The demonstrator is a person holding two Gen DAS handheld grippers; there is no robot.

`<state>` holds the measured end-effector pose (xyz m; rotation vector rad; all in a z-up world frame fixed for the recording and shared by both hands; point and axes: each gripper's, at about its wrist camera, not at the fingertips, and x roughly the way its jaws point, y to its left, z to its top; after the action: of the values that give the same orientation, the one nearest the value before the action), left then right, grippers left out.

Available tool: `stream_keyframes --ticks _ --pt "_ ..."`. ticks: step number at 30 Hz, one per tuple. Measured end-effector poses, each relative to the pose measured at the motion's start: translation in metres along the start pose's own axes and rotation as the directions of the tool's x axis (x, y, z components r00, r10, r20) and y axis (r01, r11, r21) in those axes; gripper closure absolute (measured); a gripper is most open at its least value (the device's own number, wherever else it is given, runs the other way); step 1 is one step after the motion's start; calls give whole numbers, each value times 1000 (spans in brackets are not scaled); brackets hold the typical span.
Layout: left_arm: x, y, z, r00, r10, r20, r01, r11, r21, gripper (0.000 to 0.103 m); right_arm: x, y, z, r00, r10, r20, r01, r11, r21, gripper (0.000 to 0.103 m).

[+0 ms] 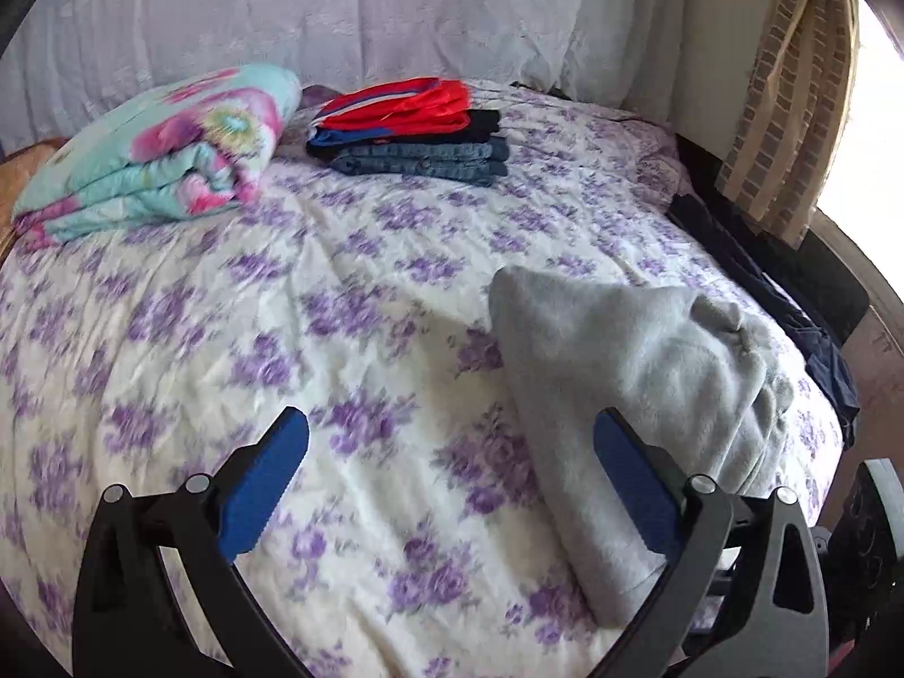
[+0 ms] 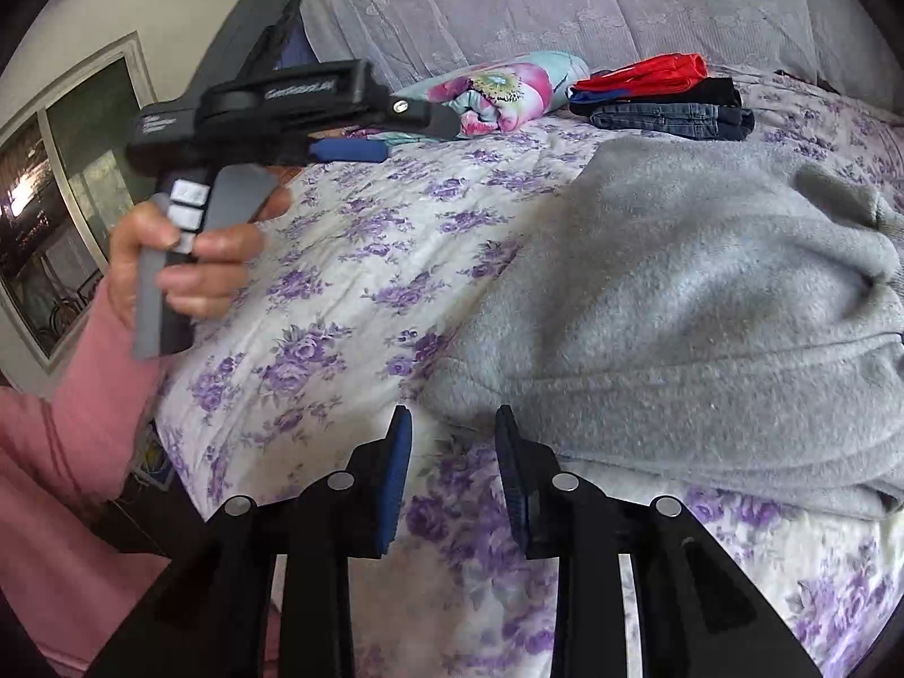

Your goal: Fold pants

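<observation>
On the bed (image 1: pixel 237 305), just ahead of our right gripper (image 2: pixel 452 435), we see the grey pants (image 2: pixel 678 305) lying bunched and partly folded, spreading away to its right. Our right gripper's pads stand a narrow gap apart with nothing between them; its right finger (image 2: pixel 511 463) sits at the near edge of the pants, though we cannot tell whether it touches the cloth. Our left gripper (image 1: pixel 452 424) hangs above the floral cover with its blue pads spread wide and nothing clamped; the pants lie by its right finger (image 1: pixel 627 452) and run on ahead to the right. From the right wrist view we see that same gripper held off to the left above the bed by a hand (image 2: pixel 186 260) in a pink sleeve (image 2: pixel 68 424). Far ahead of both grippers sits a stack (image 1: pixel 418 130) of folded clothes, red on top of denim, and left of it a rolled floral blanket (image 1: pixel 164 152).
</observation>
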<state>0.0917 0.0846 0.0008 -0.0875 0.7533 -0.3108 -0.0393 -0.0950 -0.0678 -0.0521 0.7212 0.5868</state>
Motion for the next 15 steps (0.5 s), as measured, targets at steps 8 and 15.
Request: stream_keyframes --ticks 8,15 --pt "78 -57 58 934 -335 -124 349 931 110 17 -38 -45 35 965 -49 257 13 990 142 62" --pt "172 -37 65 918 -299 -260 310 951 1 48 -33 -67 -1 980 -73 183 38 981 191 70"
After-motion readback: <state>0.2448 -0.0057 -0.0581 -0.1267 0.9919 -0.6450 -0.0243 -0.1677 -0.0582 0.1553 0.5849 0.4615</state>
